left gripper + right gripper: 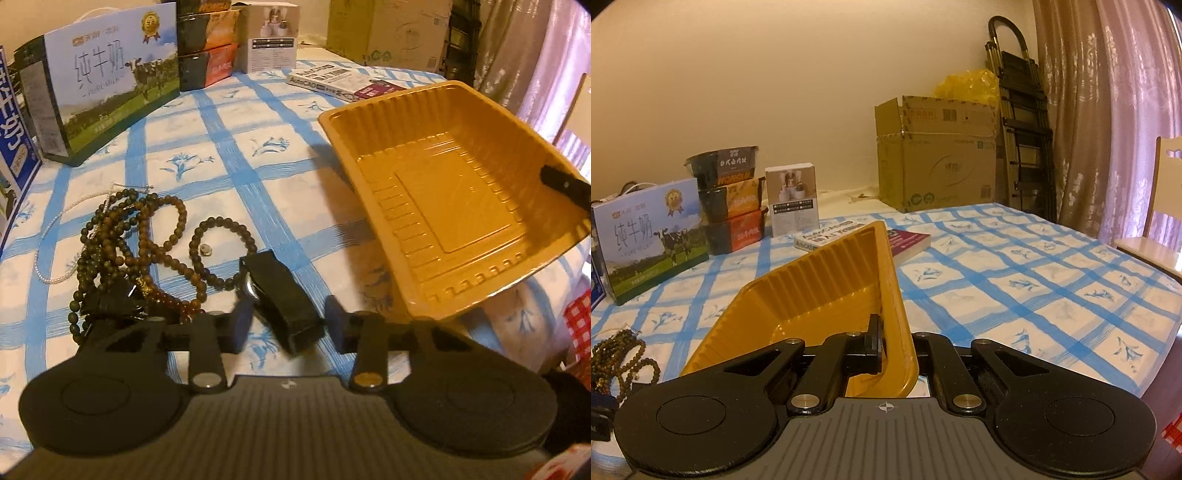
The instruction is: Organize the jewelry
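Pearl strand (pixel 48 236): thin and white, lying at the far left of the pile on the blue-checked table (pixel 280 177).
Bead necklaces (pixel 125 236): dark brown strands tangled in a heap, just right of the pearls.
Bead bracelet (pixel 221 251): a closed loop beside the heap, a small silver ring (pixel 205 249) inside it.
Black watch strap (pixel 284 299): lies flat on the table, one end touching the bracelet.
Left hand-held gripper (pixel 288 314): jaws partly apart, one on each side of the strap — pads not pressing it.
Yellow plastic tray (pixel 454 184): empty, tilted, one edge raised off the table, right of the jewelry.
Right hand-held gripper (pixel 886 347): clamped narrow on the tray's rim — holding it tilted.
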A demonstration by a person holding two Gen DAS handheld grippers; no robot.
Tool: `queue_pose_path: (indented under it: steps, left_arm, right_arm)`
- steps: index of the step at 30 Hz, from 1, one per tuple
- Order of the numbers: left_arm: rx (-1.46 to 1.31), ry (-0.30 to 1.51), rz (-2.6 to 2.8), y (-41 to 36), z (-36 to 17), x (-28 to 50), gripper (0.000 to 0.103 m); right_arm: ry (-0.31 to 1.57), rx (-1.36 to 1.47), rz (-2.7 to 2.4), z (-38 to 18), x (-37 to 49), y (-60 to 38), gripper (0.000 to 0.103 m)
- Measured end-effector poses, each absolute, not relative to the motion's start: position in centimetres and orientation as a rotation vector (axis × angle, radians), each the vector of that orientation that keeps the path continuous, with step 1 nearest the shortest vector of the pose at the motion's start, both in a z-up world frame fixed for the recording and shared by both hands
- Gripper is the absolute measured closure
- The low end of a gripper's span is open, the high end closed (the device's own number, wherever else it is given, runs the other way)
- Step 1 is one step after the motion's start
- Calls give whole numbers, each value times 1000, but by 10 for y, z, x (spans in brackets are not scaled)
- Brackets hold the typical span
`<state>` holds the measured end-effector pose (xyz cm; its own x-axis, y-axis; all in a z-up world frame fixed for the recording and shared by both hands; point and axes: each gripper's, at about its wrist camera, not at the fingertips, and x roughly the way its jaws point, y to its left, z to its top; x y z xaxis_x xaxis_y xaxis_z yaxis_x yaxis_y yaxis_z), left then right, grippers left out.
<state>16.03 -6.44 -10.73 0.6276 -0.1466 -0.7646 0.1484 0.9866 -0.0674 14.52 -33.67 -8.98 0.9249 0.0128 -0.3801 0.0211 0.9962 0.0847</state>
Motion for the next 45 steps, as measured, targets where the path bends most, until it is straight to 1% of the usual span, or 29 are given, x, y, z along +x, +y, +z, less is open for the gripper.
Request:
queue_pose_path:
  steps: [3,4,6,8,10,11,13,14,19,25,26,27,28,29,32,35,36,37,38,39,43,45]
  left_arm:
    - [1,890,-167,-59,-105,160,74]
    - [5,896,-158,-56,-105,160,74]
    - [18,906,-126,-51,-104,159,68]
    - [14,914,-104,-46,-104,158,70]
    - [14,911,-111,-44,-106,159,70]
    - [18,910,-117,-45,-107,160,71]
    - [24,913,-137,-47,-109,162,81]
    - [30,915,-142,-48,-109,163,83]
    - [56,875,-164,-47,-101,161,83]
    - [4,824,-186,-33,-72,169,84]
    - [-1,820,-188,-31,-68,171,85]
    - [-12,820,-194,-29,-65,173,92]
    - [-28,815,-199,-27,-61,174,101]
    - [-35,803,-209,-26,-56,175,103]
    - [-36,758,-227,-28,-38,176,103]
    - [-16,761,-241,-33,-30,180,103]
    - [-13,767,-255,-33,-30,180,98]
    - [-4,771,-260,-34,-31,177,96]
    - [16,785,-261,-35,-34,173,87]
    - [27,798,-260,-36,-38,168,82]
    - [29,902,-226,-35,-68,156,82]
    - [37,939,-204,-35,-84,159,79]
  right_arm:
    - [392,86,2,-89,146,-334,97]
    - [392,86,1,-89,147,-334,97]
    - [393,87,0,-89,147,-334,97]
    - [393,87,0,-89,147,-334,97]
    - [395,87,0,-90,147,-332,97]
    - [397,87,1,-90,148,-332,97]
    - [399,84,2,-91,148,-331,97]
    - [399,85,1,-91,148,-331,97]
    - [398,84,3,-91,148,-331,97]
    - [396,60,19,-94,149,-330,97]
    - [393,53,20,-94,149,-329,97]
    - [391,46,21,-95,150,-328,97]
    - [390,43,24,-95,150,-328,97]
    - [390,41,28,-95,151,-327,97]
    - [392,42,32,-95,152,-327,97]
    - [394,46,38,-96,153,-326,97]
    - [395,46,38,-96,153,-325,97]
    - [397,48,38,-96,154,-326,97]
    - [399,52,38,-97,154,-327,97]
    - [402,57,39,-97,154,-328,97]
    - [405,69,39,-98,155,-330,97]
    - [405,67,40,-98,155,-330,97]
